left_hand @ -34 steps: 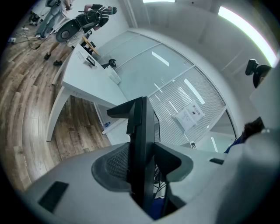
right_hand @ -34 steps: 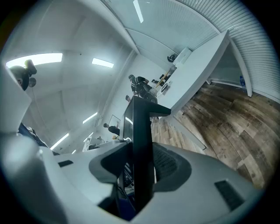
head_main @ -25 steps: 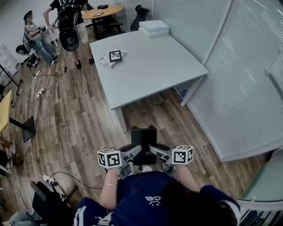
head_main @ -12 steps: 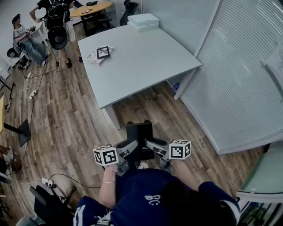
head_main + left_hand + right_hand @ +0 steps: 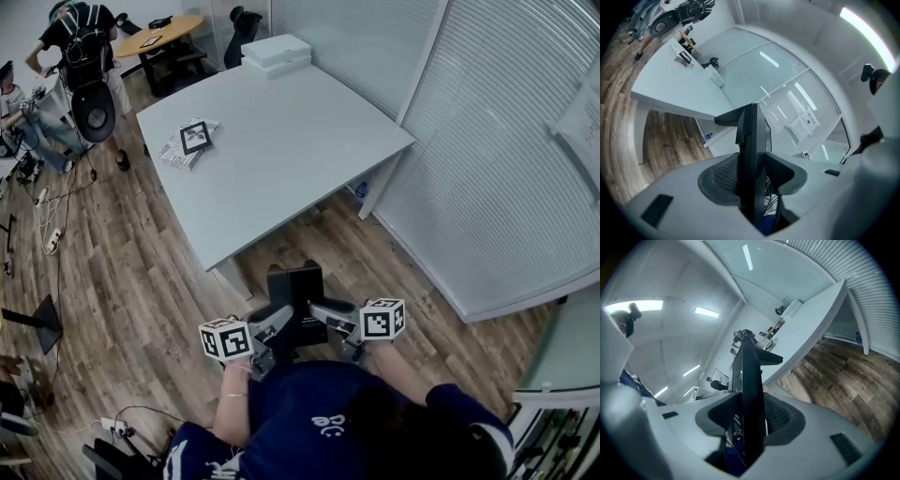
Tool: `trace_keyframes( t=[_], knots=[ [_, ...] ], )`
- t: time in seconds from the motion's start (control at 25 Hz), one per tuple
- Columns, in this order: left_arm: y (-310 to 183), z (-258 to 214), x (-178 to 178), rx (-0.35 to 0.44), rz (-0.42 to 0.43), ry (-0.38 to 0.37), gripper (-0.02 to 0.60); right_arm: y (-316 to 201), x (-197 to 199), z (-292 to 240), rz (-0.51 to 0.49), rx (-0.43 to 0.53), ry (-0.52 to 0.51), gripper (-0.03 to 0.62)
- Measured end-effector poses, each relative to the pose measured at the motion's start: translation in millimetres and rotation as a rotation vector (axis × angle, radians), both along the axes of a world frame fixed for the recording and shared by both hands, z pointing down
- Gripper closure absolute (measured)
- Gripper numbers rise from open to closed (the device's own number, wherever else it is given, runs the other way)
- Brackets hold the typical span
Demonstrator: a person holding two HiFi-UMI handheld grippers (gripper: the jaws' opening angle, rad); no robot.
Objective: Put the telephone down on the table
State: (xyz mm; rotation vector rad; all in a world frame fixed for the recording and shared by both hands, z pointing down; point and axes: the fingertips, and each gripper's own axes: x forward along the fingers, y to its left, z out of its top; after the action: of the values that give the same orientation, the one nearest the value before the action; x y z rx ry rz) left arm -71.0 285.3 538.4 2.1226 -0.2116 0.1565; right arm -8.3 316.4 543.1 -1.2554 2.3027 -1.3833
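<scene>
- I hold a black, slab-shaped plastic telephone (image 5: 295,286) upright in front of my body. It is above the brown wooden plank floor (image 5: 141,272), not yet over any surface.
- My left tool (image 5: 278,327) is clenched on the telephone's left side. Its own view shows both dark pads pressed against the thin black body.
- My right tool (image 5: 324,316) grasps the opposite side the same way, pads tight on the slab.
- The pale grey rectangular worktop (image 5: 281,141) lies ahead, its near corner just beyond the telephone's top edge.
- Over the last second the worktop has grown larger in the head view and its near corner has drawn closer to the telephone. Both grips have stayed as they were.
- I judge this as the carrying step: I am closing on the worktop, and the setting down has not begun.
- The worktop's near half is bare. A framed black-and-white marker on papers (image 5: 192,139) and white boxes (image 5: 277,52) sit towards its far side.
</scene>
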Motion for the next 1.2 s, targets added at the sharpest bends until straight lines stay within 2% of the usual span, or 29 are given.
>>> trace_keyframes(
  t=[0.44,0.8,1.0,1.2],
  knots=[
    [-104,3,6,0.003,0.089,-0.011,0.408,-98,3,4,0.098,0.008,-0.015,0.407],
    [-149,3,5,0.008,0.166,0.000,0.408,-137,0,5,0.193,0.018,-0.004,0.407],
    [-156,3,0,-0.002,0.167,0.002,0.408,-145,-5,3,0.184,0.012,0.007,0.407],
    [-166,6,-8,-0.022,0.121,-0.003,0.408,-158,-12,5,0.134,-0.001,0.010,0.407]
  ],
)
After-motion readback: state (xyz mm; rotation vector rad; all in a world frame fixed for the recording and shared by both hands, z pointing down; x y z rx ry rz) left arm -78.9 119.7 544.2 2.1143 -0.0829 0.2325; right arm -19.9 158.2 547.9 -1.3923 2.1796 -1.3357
